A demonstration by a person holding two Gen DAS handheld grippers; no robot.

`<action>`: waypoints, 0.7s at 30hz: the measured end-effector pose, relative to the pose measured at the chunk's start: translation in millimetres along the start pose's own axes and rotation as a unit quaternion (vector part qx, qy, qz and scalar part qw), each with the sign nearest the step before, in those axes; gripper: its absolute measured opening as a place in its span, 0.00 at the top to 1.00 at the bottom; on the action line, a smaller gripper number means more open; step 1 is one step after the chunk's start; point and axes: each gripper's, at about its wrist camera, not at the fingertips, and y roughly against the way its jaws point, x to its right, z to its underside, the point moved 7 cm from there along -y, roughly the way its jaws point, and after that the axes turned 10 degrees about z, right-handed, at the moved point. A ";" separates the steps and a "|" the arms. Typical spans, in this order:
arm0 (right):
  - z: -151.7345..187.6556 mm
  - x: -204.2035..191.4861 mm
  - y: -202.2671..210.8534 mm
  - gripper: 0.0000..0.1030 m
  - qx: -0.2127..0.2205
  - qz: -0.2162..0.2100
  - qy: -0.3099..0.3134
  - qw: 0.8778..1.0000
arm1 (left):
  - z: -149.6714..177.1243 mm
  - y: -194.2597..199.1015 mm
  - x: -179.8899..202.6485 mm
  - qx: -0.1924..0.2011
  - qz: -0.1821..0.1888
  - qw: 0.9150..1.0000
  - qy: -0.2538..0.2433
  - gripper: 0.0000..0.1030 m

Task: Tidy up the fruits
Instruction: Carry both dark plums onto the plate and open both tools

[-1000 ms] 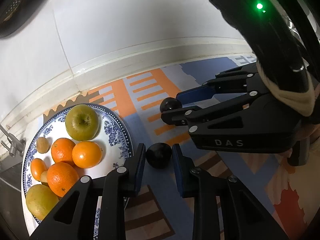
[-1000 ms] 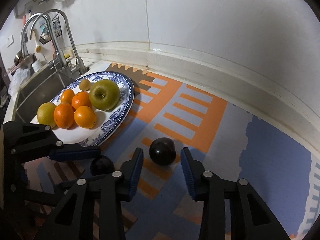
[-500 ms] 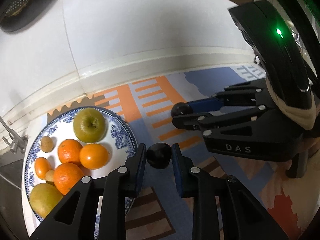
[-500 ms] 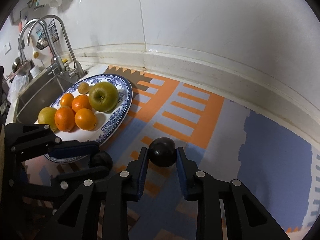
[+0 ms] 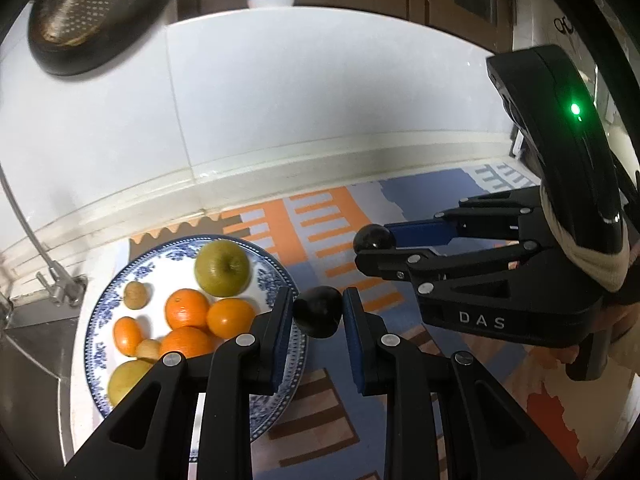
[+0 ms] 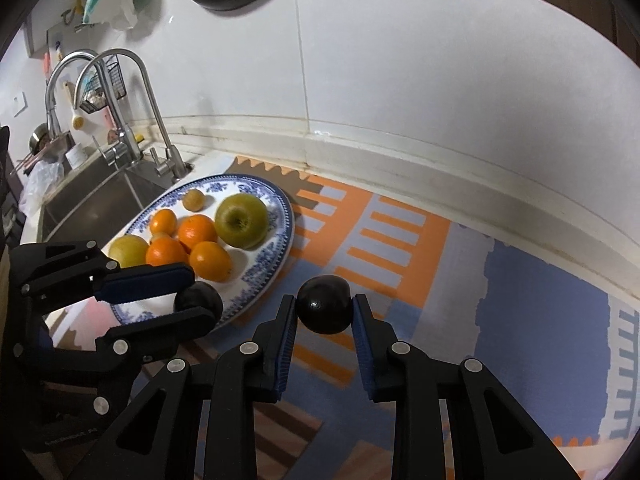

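Right now I have a dark round fruit in each claw. My left claw (image 5: 318,312) is clamped on one dark fruit (image 5: 319,312), both blue pads pressed against its sides, just off the right rim of the blue-patterned plate (image 5: 96,320). My right claw (image 6: 324,310) is clamped on the other dark fruit (image 6: 325,309), held over the patterned mat (image 6: 540,320) on the worktop, near the plate's right edge. I cannot tell from either view whether the fruits are resting on the mat or lifted clear of it.

From the right wrist, my left claw's fruit is half hidden behind its lower finger, and the plate's near rim is covered by that claw. From the left wrist, my own fingers cover the plate's lower right part and some of the fruit there.

On the plate I see a green apple (image 6: 241,221) towards the back wall, several oranges (image 6: 198,232) bunched in the middle, a yellowish fruit (image 6: 128,250) at the near end, partly hidden, and a small brown fruit (image 6: 194,200) at the far end; what kind it is I cannot make out. A second small brown one (image 5: 148,349) is wedged between the oranges.

Beyond the plate, the sink (image 6: 96,204) and its two taps (image 6: 132,120) sit at the worktop's left end, cut off by the lens edge.
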 end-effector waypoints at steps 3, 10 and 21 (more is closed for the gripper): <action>-3.2 -7.3 7.2 0.72 0.006 0.001 0.005 1.000 | -1.0 9.4 -4.3 0.007 -0.003 1.000 0.007 0.75; -11.9 -25.7 24.5 0.72 0.020 -0.003 0.015 1.000 | -0.3 37.7 -16.0 0.027 -0.016 0.999 0.019 0.75; -32.6 -65.2 37.4 0.72 0.042 -0.025 0.026 0.998 | 7.0 71.1 -54.1 0.046 -0.055 0.996 0.055 0.75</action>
